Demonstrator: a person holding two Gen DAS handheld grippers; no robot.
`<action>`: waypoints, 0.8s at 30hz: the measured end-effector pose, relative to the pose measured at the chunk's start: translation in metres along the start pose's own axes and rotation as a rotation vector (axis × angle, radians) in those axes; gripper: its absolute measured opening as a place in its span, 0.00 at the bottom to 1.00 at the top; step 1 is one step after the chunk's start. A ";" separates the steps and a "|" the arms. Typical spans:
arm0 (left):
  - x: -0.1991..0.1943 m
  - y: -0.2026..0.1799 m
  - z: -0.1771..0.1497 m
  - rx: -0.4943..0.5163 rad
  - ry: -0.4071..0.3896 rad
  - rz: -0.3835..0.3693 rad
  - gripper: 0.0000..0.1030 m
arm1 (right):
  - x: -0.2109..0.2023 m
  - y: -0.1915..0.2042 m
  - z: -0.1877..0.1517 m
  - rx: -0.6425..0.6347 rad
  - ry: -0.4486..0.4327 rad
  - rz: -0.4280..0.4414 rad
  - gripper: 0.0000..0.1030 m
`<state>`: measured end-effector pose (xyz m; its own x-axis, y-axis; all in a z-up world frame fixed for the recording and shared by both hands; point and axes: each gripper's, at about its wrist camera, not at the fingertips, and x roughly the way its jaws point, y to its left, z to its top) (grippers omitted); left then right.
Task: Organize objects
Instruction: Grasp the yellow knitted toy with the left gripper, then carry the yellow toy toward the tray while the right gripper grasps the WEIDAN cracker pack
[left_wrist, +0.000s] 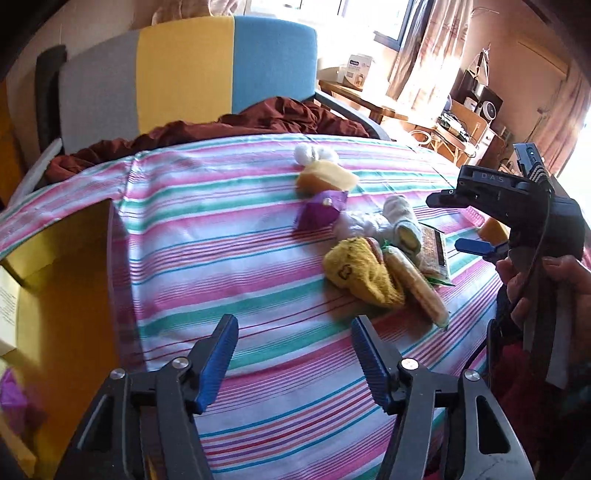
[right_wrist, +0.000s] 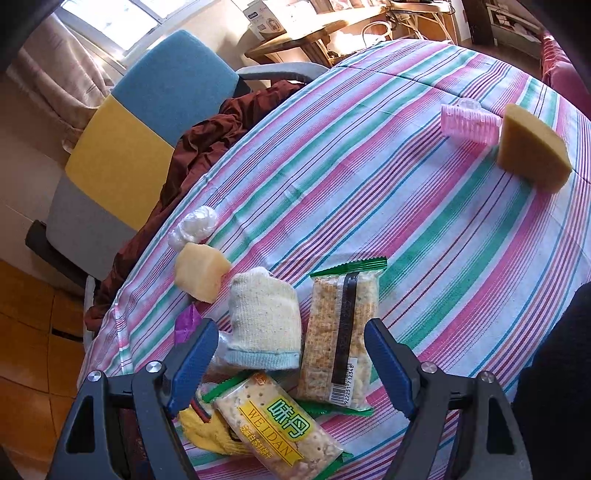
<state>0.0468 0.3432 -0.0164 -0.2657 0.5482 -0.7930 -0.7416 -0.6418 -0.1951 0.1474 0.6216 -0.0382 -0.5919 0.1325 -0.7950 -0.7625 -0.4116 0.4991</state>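
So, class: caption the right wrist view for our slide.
Open right gripper hovers over cracker packets and a rolled sock.

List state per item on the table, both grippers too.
left gripper: open, empty
right gripper: open, over the pile
cracker packs: sealed, flat
cream sock: rolled
yellow sock: bunched
pink roller: on its side
sponge wedge: apart from the pile

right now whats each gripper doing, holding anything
left gripper: open, nothing between the pads.
right gripper: open over the cracker packets, not gripping.

Left hand-held gripper (left_wrist: 293, 354) open and empty, right hand-held gripper (right_wrist: 291, 363) seemingly open too
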 end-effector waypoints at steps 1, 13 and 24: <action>0.009 -0.003 0.002 -0.017 0.016 -0.021 0.56 | -0.001 -0.001 0.001 0.004 -0.005 0.001 0.80; 0.079 -0.013 0.028 -0.246 0.077 -0.130 0.70 | -0.001 -0.008 0.005 0.052 -0.013 0.037 0.80; 0.090 -0.020 0.031 -0.167 0.026 -0.130 0.41 | 0.001 -0.011 0.007 0.062 0.004 0.048 0.80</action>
<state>0.0188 0.4219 -0.0656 -0.1573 0.6194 -0.7691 -0.6556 -0.6479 -0.3878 0.1538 0.6329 -0.0420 -0.6275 0.1107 -0.7707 -0.7481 -0.3603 0.5573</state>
